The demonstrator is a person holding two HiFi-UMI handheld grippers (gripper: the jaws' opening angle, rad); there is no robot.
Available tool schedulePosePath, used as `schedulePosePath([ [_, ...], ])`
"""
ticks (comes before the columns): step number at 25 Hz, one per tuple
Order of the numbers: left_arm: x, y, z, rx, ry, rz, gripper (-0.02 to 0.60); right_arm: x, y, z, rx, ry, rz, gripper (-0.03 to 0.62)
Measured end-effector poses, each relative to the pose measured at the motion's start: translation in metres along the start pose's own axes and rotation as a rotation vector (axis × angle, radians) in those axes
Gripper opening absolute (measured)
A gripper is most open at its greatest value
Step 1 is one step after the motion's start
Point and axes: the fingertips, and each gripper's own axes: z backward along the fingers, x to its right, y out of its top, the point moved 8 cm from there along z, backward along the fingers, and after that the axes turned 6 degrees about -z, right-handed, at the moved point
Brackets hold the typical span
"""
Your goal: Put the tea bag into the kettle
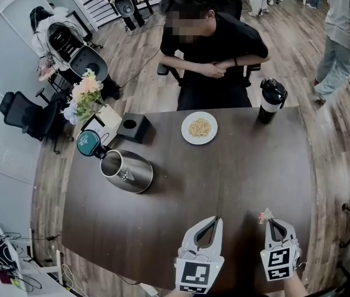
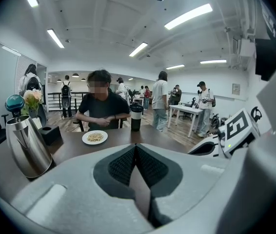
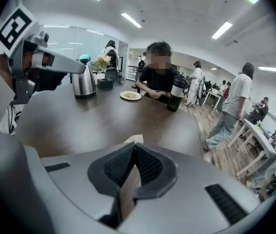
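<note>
The tea bag (image 1: 265, 215) is pinched tight in the closed right claw (image 1: 271, 223), at the near right of the worktop (image 1: 237, 178). The left claw (image 1: 211, 226) is closed with nothing in it. The kettle (image 1: 128, 171) is seen well apart, at the far left, with its lid (image 1: 88, 143) flipped up. Picking up looks done. Carrying over and dropping in are left.

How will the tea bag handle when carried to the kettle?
Probably very light and floppy: only a thin paper corner of the tea bag pokes past the shut right gripper. Being flat, it should not roll if dropped.
</note>
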Motion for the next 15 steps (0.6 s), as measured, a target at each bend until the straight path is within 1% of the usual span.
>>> schedulePosePath([
  [4,0.002,0.0,0.0,0.012,-0.007,-0.032,0.005,-0.003,0.017,0.009,0.095,0.02,-0.038,0.009],
  [6,0.008,0.002,0.005,0.017,-0.018,-0.033,0.005,-0.005,0.023,0.021,0.131,0.025,-0.052,0.008],
  [11,0.027,0.011,0.022,0.047,-0.057,-0.056,0.005,-0.006,0.028,0.062,0.189,0.007,-0.133,0.008],
  [15,0.032,0.016,0.042,0.074,-0.058,-0.062,0.006,-0.012,0.031,0.083,0.232,-0.005,-0.166,0.008],
])
